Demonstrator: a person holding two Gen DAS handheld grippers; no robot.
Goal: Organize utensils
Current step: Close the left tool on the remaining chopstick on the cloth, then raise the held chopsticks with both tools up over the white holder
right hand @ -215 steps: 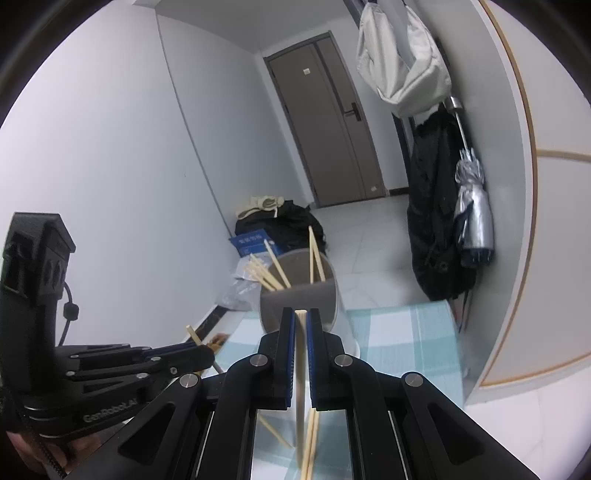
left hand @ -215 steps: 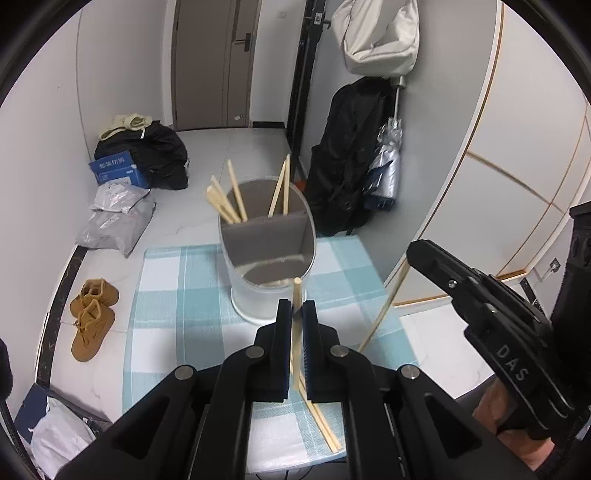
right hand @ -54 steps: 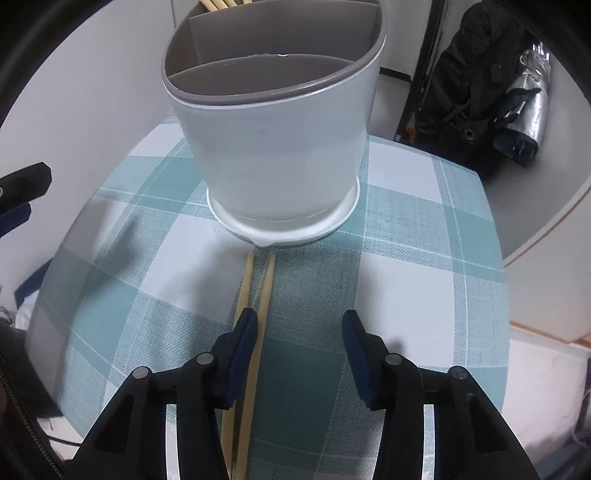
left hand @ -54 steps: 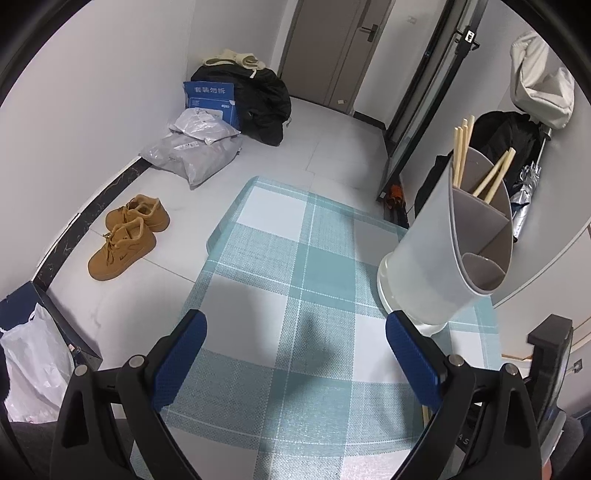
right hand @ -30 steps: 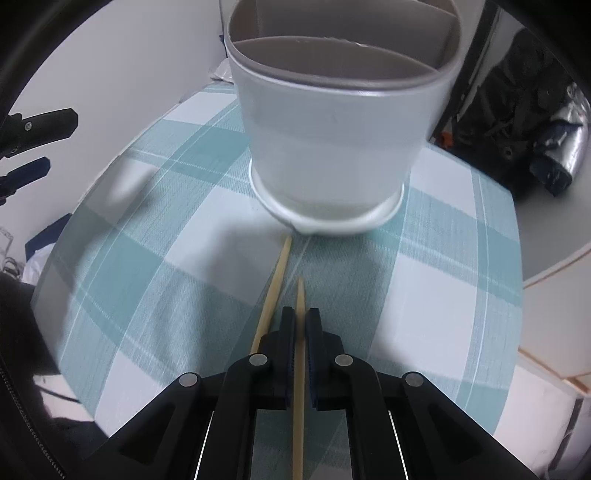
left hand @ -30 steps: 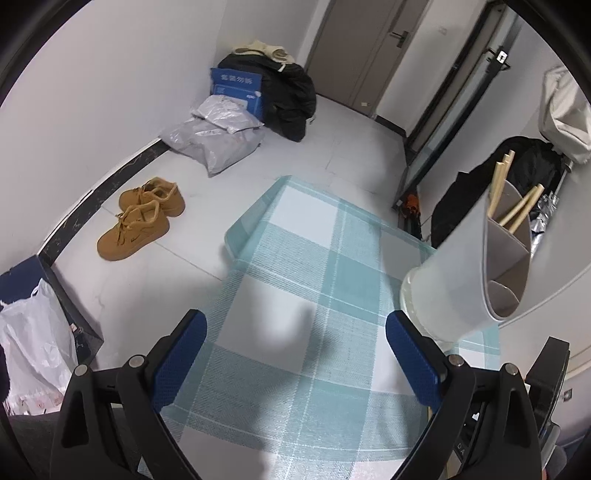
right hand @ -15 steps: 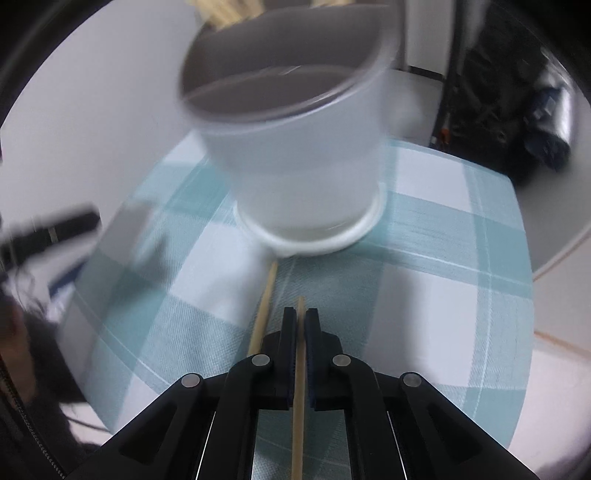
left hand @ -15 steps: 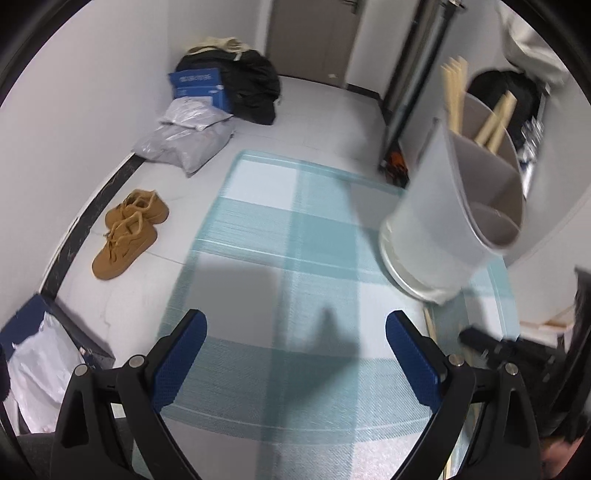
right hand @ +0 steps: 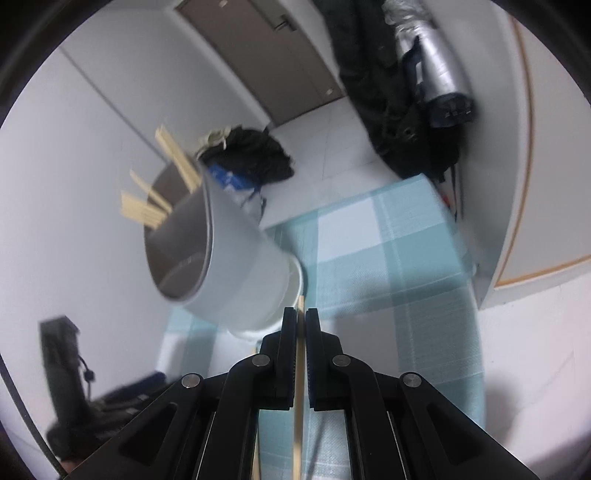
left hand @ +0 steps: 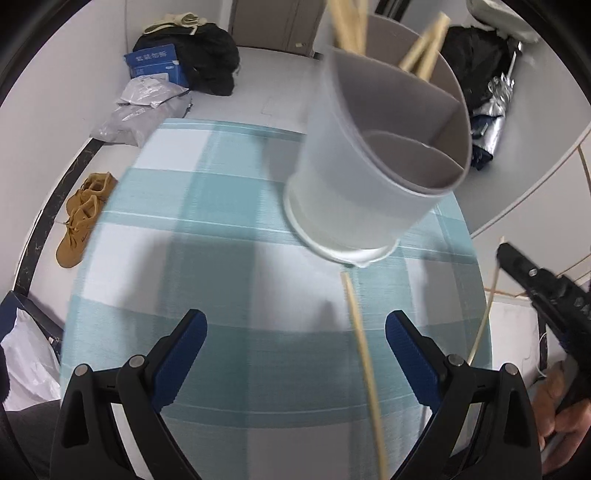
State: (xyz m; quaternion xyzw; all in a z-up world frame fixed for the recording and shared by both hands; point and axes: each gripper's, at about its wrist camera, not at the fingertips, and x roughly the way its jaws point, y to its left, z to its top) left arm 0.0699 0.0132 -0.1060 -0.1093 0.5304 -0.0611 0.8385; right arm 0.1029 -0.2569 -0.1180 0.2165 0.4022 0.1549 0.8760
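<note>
A white utensil holder (left hand: pixel 373 192) with grey compartments stands on the teal checked table (left hand: pixel 229 258); several wooden chopsticks (left hand: pixel 351 22) stick out of its far compartments. One loose chopstick (left hand: pixel 364 354) lies on the cloth in front of it. My left gripper (left hand: pixel 295 328) is open and empty above the table. My right gripper (right hand: pixel 301 317) is shut on a chopstick (right hand: pixel 298 387), lifted beside the holder (right hand: pixel 229 273); it also shows at the right edge of the left wrist view (left hand: pixel 532 280), with its held chopstick (left hand: pixel 485 314).
The table edge curves close on the right. On the floor are brown shoes (left hand: pixel 83 218), grey parcels (left hand: pixel 140 110), a blue box (left hand: pixel 155 62) and black bags (left hand: pixel 207 55). A dark coat and a silver umbrella (right hand: pixel 436 66) hang by the right wall.
My right gripper closed on one of the two chopsticks and lifted it off the cloth, tilting upward. My left gripper stayed open and swung right toward the holder.
</note>
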